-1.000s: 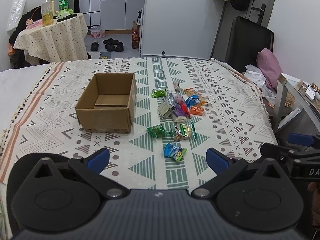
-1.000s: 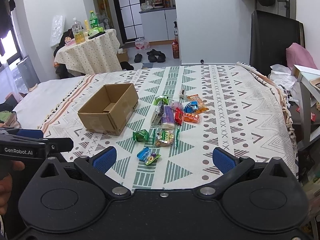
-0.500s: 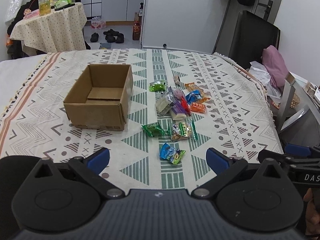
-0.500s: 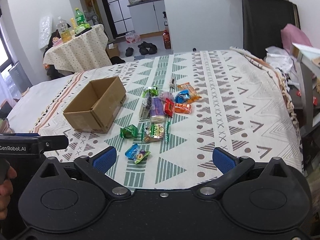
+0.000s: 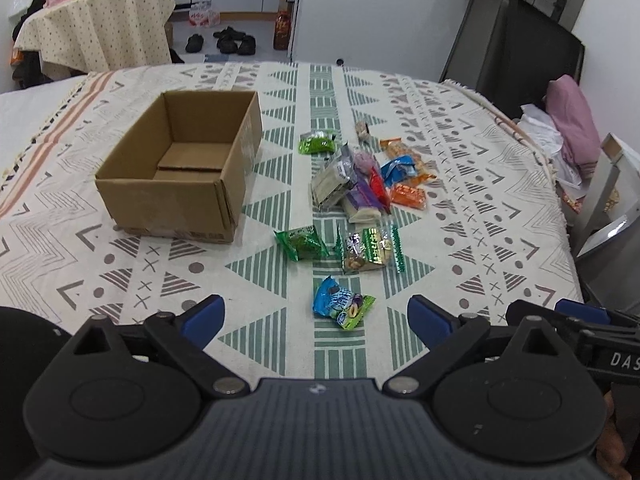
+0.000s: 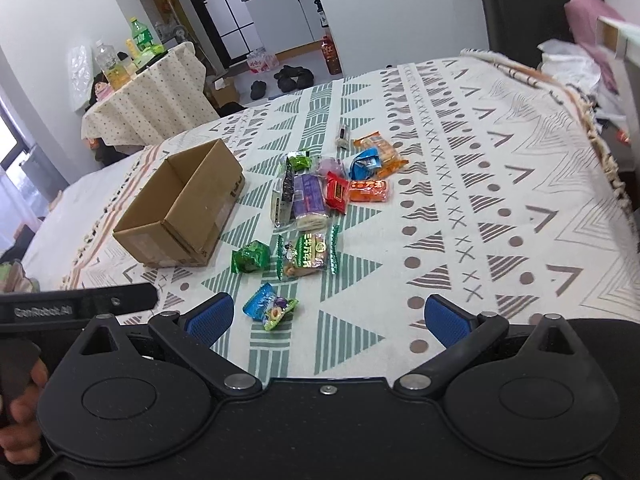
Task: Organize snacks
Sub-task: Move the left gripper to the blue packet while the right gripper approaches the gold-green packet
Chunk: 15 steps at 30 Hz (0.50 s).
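Observation:
An open, empty cardboard box (image 5: 180,168) stands on the patterned cloth (image 5: 480,200), left of a scatter of snack packets. Nearest me lies a blue-and-green packet (image 5: 342,306), behind it a green packet (image 5: 302,242) and a clear packet with green ends (image 5: 368,250). Farther back is a pile of several packets (image 5: 360,184). My left gripper (image 5: 314,316) hovers low before the blue-and-green packet; its jaws are closing but still wide, pads touching nothing. My right gripper (image 6: 330,318) is open and holds nothing, with the same packet (image 6: 272,306) just left of its middle and the box (image 6: 180,208) farther left.
A small table with a dotted cloth and bottles (image 5: 100,20) stands beyond the far left edge. A black chair (image 5: 520,64) and pink fabric (image 5: 572,120) are at the right. Shoes (image 5: 228,40) lie on the floor. The cloth's fringed edge (image 6: 600,152) drops off at the right.
Both grippers have come down and forward toward the snacks, which now look larger and nearer. The left fingertips stand slightly closer together.

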Motion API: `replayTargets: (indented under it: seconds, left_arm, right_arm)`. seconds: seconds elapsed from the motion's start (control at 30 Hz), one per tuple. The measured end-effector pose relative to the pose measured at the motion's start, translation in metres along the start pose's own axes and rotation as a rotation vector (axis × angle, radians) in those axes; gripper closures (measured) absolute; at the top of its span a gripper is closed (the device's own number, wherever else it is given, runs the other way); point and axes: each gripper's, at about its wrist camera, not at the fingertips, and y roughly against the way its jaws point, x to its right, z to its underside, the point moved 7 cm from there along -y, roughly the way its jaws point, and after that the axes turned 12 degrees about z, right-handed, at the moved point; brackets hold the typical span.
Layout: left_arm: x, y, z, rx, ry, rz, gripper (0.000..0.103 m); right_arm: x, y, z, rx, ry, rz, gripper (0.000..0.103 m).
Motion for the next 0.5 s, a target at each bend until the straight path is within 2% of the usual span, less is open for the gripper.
replayTargets:
  seconds: [0.17, 0.3, 0.5]
  left_arm:
    - [-0.002, -0.024, -0.001, -0.032, 0.043, 0.004, 0.011]
    - [-0.003, -0.042, -0.002, -0.051, 0.059, -0.003, 0.014]
    - [-0.004, -0.071, -0.001, -0.099, 0.097, -0.018, 0.022]
  right_arm:
    - [0.005, -0.02, -0.002, -0.027, -0.041, -0.031, 0.01]
    - [0.006, -0.034, -0.001, -0.062, -0.069, -0.074, 0.021]
    - [0.011, -0.057, -0.007, -0.098, -0.118, -0.096, 0.021]
